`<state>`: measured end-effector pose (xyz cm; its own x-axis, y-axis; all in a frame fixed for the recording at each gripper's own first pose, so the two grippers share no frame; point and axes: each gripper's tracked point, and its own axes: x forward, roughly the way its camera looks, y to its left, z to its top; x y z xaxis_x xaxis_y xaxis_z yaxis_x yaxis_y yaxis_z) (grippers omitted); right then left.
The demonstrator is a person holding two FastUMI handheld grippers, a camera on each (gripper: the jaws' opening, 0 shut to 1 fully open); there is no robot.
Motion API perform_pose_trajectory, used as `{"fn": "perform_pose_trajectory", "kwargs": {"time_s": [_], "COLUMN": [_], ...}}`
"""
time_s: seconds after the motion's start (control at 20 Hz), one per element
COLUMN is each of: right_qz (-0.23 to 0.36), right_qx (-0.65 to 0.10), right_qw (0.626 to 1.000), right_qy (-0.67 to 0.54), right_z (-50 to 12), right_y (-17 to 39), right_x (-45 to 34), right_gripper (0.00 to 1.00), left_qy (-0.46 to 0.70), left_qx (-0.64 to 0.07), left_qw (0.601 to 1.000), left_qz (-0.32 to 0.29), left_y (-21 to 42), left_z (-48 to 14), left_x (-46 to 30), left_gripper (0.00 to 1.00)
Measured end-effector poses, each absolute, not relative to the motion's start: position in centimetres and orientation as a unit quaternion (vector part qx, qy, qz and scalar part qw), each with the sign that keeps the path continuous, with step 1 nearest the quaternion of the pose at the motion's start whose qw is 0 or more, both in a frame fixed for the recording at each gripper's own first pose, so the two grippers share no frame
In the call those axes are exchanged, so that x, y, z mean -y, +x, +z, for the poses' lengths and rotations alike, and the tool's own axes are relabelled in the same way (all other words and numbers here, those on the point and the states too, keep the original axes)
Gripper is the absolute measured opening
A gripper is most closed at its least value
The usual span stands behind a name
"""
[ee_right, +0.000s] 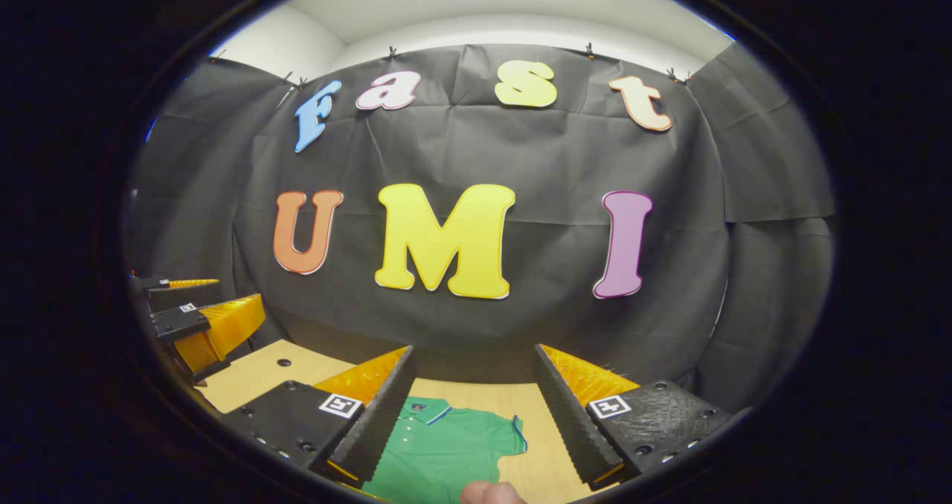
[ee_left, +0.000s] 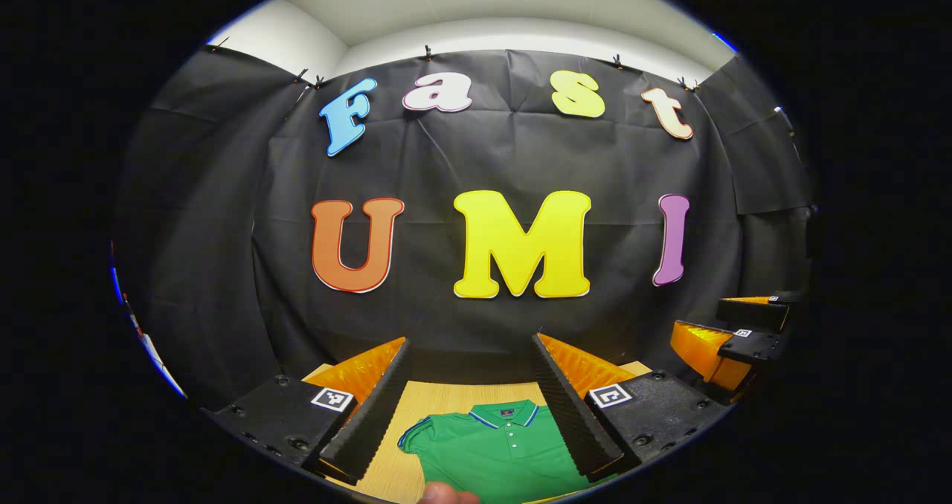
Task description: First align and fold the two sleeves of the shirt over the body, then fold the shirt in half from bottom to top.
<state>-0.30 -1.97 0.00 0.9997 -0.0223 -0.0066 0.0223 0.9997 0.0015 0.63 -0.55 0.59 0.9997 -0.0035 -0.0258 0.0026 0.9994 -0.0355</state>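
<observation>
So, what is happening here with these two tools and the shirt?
A person holds two tongs above a wooden table, where a green polo shirt lies flat, collar toward the booth's wall. The left tongs and the right tongs both stand open and touch nothing. The short sleeves are spread out to the sides, so the folding is not yet begun.
</observation>
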Motion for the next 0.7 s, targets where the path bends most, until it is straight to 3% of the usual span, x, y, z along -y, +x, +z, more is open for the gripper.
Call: {"fn": "perform_pose_trajectory", "kwargs": {"time_s": [0.7], "right_qz": [-0.028], "right_qx": [-0.026], "right_qw": [0.999], "right_qy": [-0.002], "right_z": [-1.4], "right_y": [0.2], "right_x": [4.4], "right_gripper": [0.95], "left_qy": [-0.011], "left_qx": [-0.004], "left_qw": [1.000], "left_qz": [-0.006], "left_y": [0.8], "left_z": [0.3], "left_x": [1.5], "left_gripper": [0.99]}}
